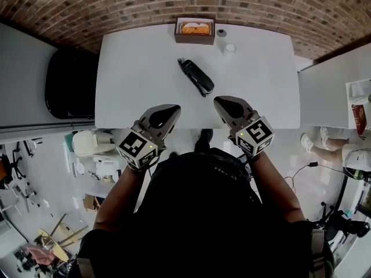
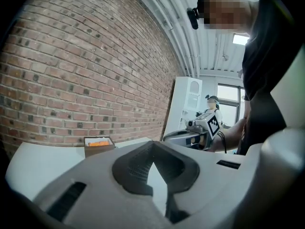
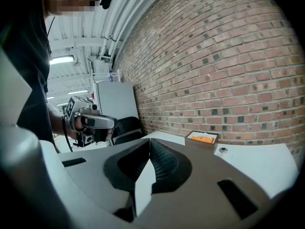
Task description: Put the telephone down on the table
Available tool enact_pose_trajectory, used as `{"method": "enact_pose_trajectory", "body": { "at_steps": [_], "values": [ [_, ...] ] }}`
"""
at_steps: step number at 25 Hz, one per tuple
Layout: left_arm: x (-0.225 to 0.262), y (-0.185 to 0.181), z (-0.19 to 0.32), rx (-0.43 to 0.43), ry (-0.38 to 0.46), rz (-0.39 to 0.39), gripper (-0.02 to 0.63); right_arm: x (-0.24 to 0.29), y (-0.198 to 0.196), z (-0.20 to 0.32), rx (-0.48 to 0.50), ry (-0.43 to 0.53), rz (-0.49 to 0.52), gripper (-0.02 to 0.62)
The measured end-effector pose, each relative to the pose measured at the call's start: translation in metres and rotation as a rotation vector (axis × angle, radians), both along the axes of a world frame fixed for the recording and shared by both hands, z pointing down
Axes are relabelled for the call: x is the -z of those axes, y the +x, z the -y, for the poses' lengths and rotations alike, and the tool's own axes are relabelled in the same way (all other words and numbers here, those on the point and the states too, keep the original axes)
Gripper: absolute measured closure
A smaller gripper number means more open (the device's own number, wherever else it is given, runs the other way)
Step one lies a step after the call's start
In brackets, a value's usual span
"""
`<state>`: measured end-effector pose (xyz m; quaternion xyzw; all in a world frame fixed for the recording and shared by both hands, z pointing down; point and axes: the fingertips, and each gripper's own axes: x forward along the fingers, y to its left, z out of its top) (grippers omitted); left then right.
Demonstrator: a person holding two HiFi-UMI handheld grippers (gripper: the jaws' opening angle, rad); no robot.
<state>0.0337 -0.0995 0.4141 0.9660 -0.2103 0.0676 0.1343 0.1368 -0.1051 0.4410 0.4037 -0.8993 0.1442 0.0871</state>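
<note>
A: Grippers first. What state?

B: Left gripper [image 1: 172,108]: jaws together, tips meeting, nothing between them. Its own view shows only a sliver of light below the closed tips. Right gripper [image 1: 220,102]: the same, closed on nothing. Both hover at the near edge of the surface [image 1: 133,68], side by side, tips pointing away from the person.

A: And the telephone?

B: Telephone [image 1: 196,77] lies flat on the surface, beyond the grippers and roughly between their lines, set on a diagonal. It is apart from both, with no contact. Neither gripper view catches it.

A: So the put-down?

B: Reads as done, judging from how it lies: it rests on the white top and nothing holds it.

A: What makes this step go well, then?

B: Keep both grippers clear. The risk now is a nudge — the right gripper looks the nearer one, and a forward drift would catch the telephone's near end and slide it. Back off toward the person rather than across it.

A: If it needs setting again?

B: Jaws must open first; closed tips only shove. Come across the narrow body, not along its length. Lower it flat and let go only once it bears on the surface. Use the open middle — the box [image 1: 195,30], the small roll [image 1: 221,33] and the white cap [image 1: 230,48] sit at the far edge, well apart from the telephone, and there is no reason to crowd them.
</note>
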Motion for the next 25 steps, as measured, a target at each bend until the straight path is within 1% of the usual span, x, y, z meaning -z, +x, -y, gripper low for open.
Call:
{"method": "enact_pose_trajectory", "body": {
  "at_steps": [3,8,13,16,18,21,25],
  "values": [
    [0.001,-0.022,-0.016,-0.013,0.010,-0.011,0.600,-0.001,-0.019,-0.017,-0.026,-0.008,-0.005,0.578],
    [-0.005,-0.077,-0.067,-0.042,-0.005,-0.027,0.600,0.001,-0.060,-0.050,-0.062,0.011,-0.020,0.578],
    [-0.004,-0.127,-0.109,-0.044,0.012,-0.029,0.600,0.013,-0.099,-0.097,-0.103,0.034,-0.003,0.578],
    [0.002,-0.143,-0.135,-0.064,0.019,-0.043,0.600,0.013,-0.117,-0.129,-0.122,0.015,0.022,0.578],
    [0.001,-0.152,-0.155,-0.092,0.013,-0.049,0.600,0.015,-0.127,-0.149,-0.142,0.008,0.023,0.578],
    [0.005,-0.164,-0.177,-0.101,0.006,-0.065,0.600,0.023,-0.140,-0.173,-0.159,0.012,0.021,0.578],
    [0.018,-0.162,-0.202,-0.097,0.023,-0.089,0.600,0.030,-0.140,-0.201,-0.156,0.018,0.010,0.578]
  ]
}}
